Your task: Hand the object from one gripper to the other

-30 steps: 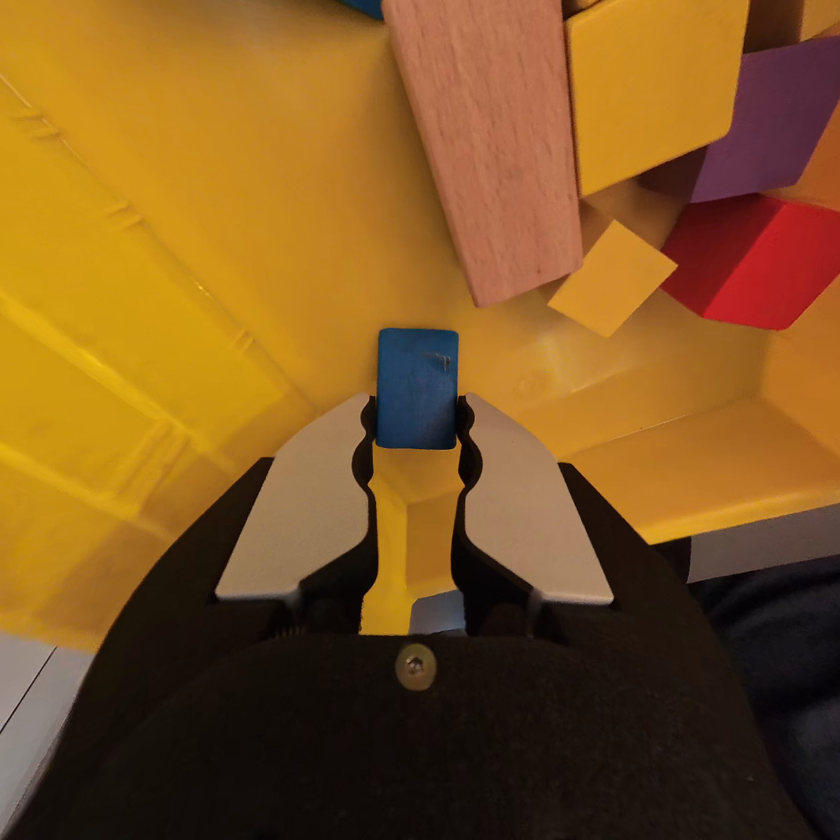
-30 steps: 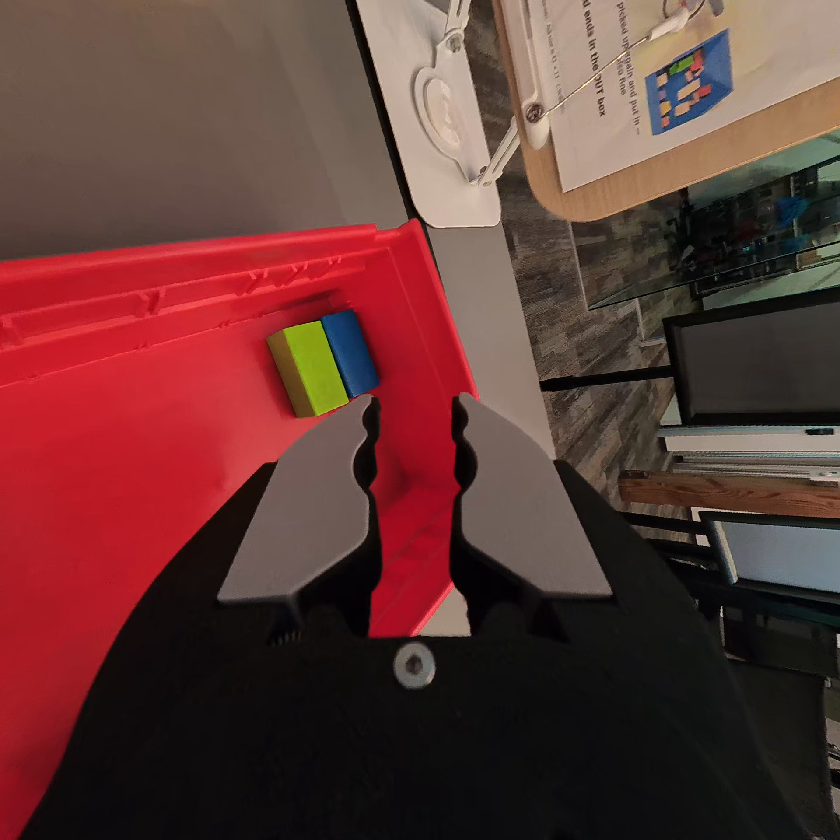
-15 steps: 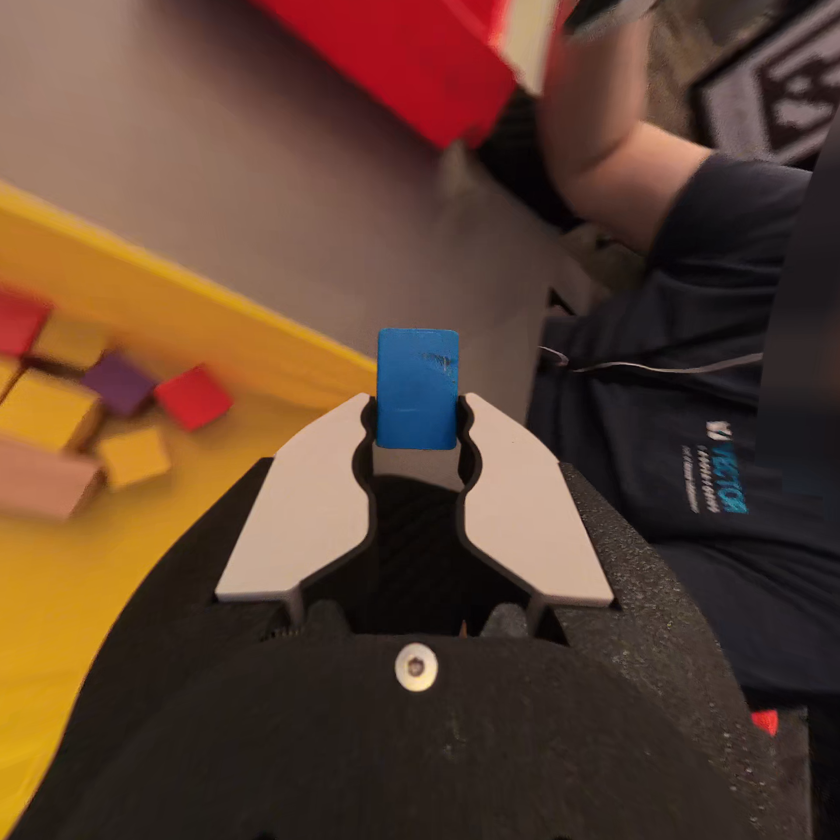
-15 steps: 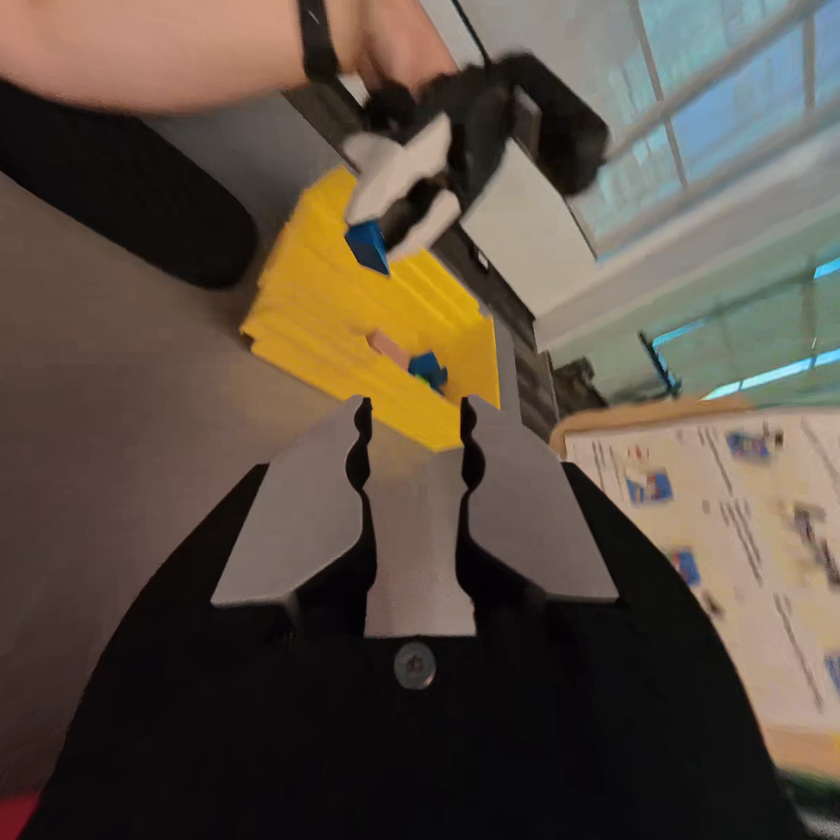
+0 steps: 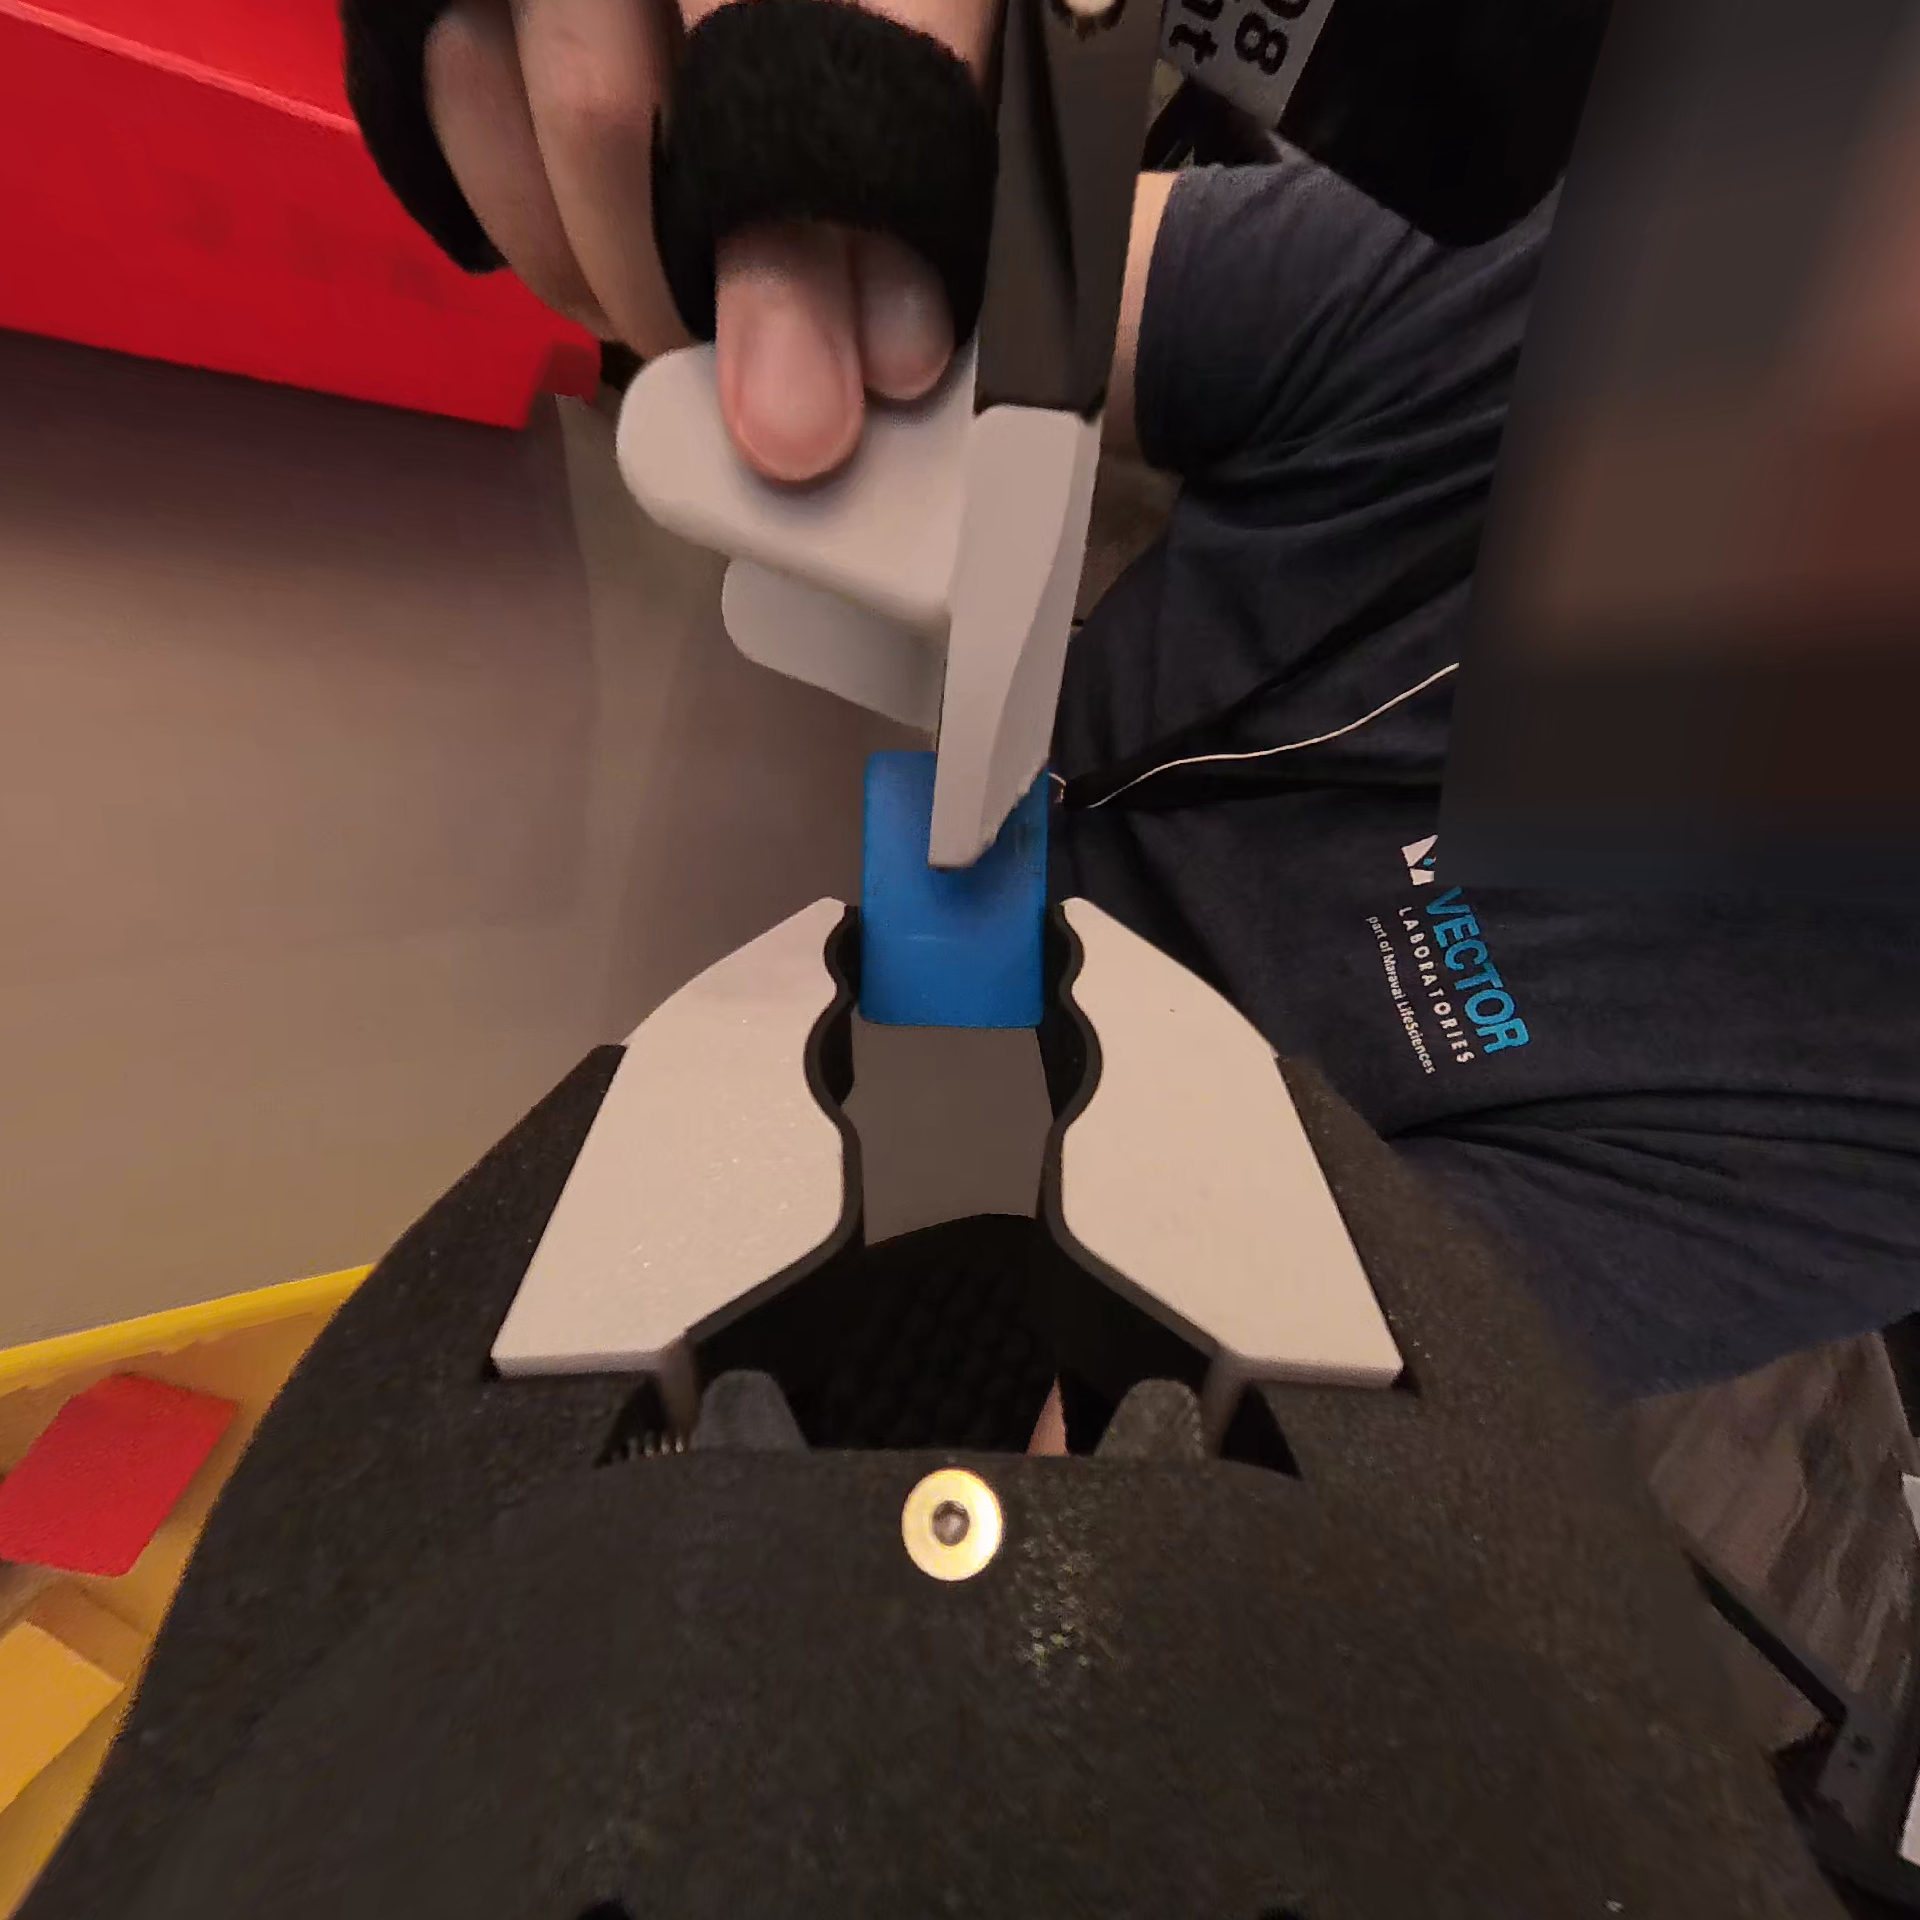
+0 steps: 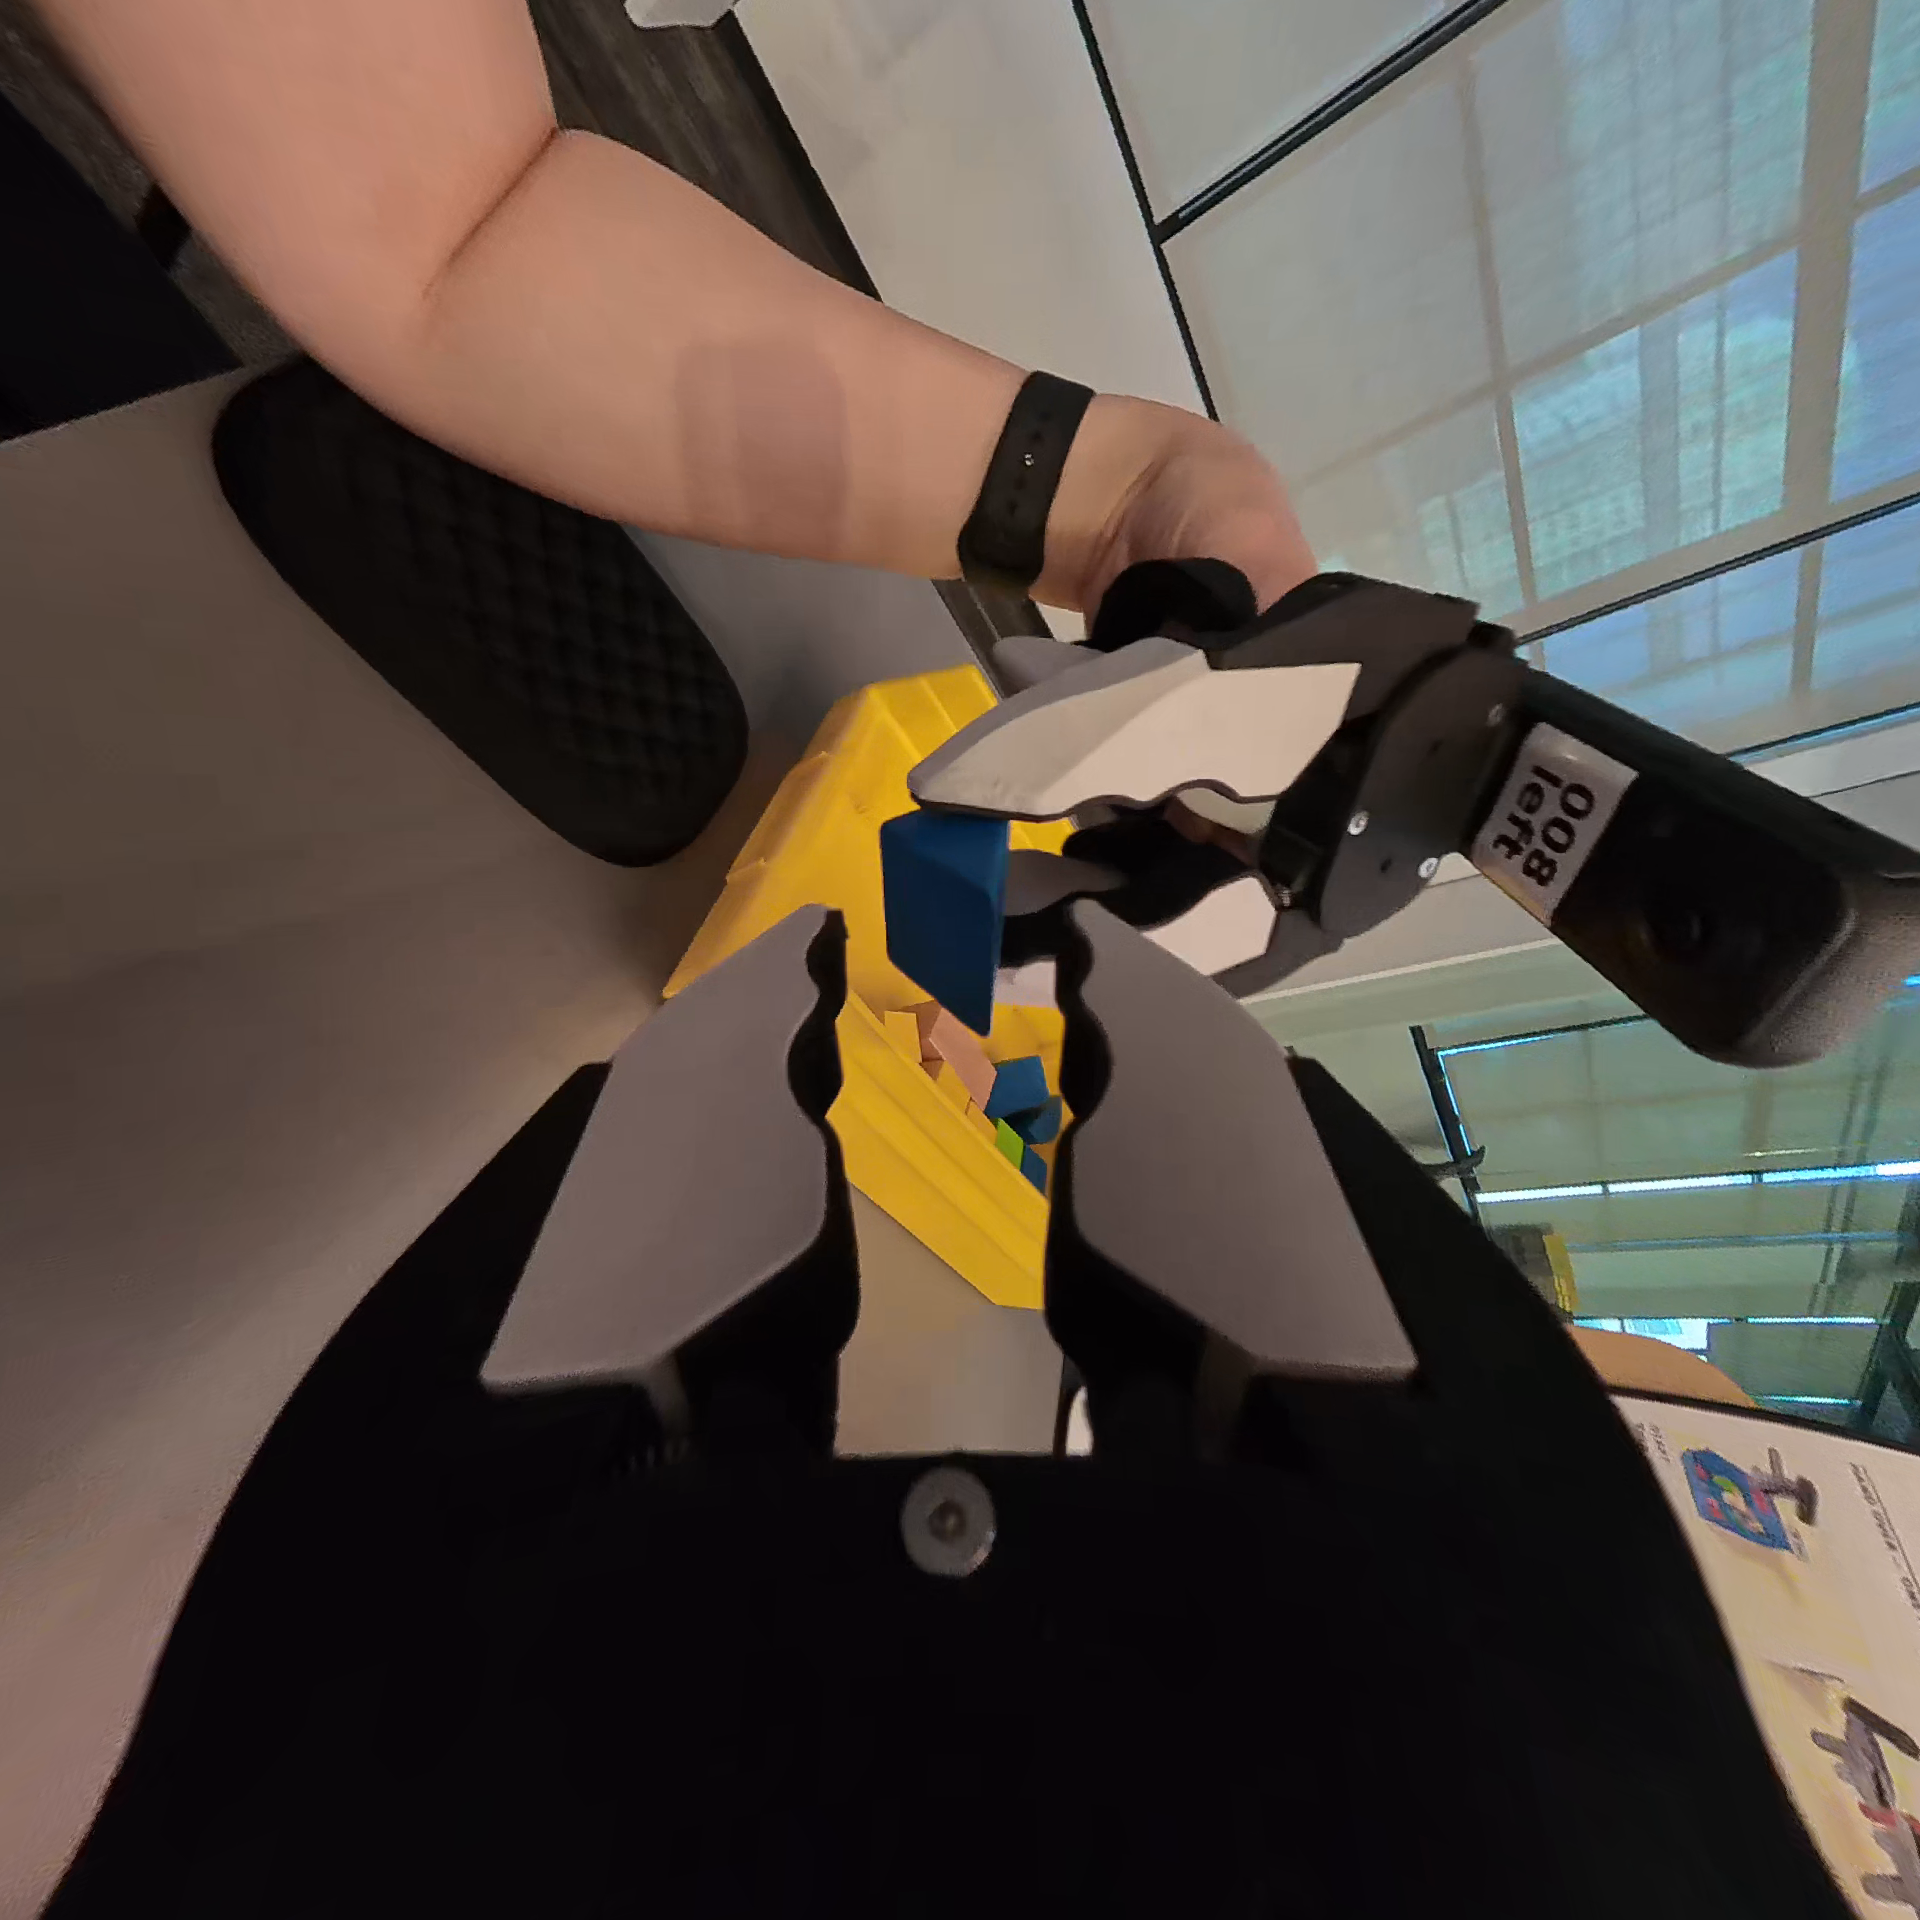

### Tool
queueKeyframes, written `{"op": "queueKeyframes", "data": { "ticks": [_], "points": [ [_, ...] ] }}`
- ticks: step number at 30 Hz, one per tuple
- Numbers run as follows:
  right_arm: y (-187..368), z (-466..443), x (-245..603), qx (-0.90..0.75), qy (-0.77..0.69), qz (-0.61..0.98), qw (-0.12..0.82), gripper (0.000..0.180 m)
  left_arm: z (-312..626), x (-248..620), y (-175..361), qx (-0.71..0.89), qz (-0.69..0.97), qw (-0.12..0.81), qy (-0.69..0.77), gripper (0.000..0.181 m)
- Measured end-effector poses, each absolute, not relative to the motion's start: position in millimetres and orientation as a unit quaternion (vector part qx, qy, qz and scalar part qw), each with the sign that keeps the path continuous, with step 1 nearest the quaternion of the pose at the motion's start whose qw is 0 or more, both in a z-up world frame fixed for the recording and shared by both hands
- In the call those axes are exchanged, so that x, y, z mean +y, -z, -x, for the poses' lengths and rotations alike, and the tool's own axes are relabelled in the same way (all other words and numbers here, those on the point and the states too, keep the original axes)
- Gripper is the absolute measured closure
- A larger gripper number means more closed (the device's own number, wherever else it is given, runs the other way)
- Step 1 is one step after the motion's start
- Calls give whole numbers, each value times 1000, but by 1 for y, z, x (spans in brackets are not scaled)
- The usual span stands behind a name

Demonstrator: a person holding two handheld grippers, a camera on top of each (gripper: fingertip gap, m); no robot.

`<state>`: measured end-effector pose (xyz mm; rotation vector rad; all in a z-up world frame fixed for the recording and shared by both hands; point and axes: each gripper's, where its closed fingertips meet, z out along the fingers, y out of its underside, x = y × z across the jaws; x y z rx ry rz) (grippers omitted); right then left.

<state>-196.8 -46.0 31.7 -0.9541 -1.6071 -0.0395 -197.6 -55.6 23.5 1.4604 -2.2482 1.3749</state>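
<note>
Mid-handover: left claw is clamping the blue block at frame centre, while the spread-open right claw is straddling it, needing to close next.

A grey tabletop fills the left of the right wrist view. Large gridded windows take the upper right, bright with daylight, beside a white wall. A dark floor strip runs at top centre.
</note>
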Motion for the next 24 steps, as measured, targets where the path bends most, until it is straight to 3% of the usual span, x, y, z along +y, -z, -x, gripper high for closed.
{"op": "queueKeyframes", "data": {
  "ticks": [7, 17, 20, 24],
  "points": [
    [-28, 202, -45, -695, 34, 402, 595, 155, 197, -62, -25, -750, -468, 71, -462, 148],
    [-44, 180, -47, -687, 25, 428, 587, 155, 204, -42, -40, -726, -479, 32, -492, 151],
    [-66, 123, -34, -647, 61, 486, 584, 155, 208, -28, -54, -708, -489, -13, -510, 152],
    [-87, -22, 6, -455, 117, 652, 595, 155, 201, -7, -73, -691, -495, -117, -514, 155]
  ]
}}
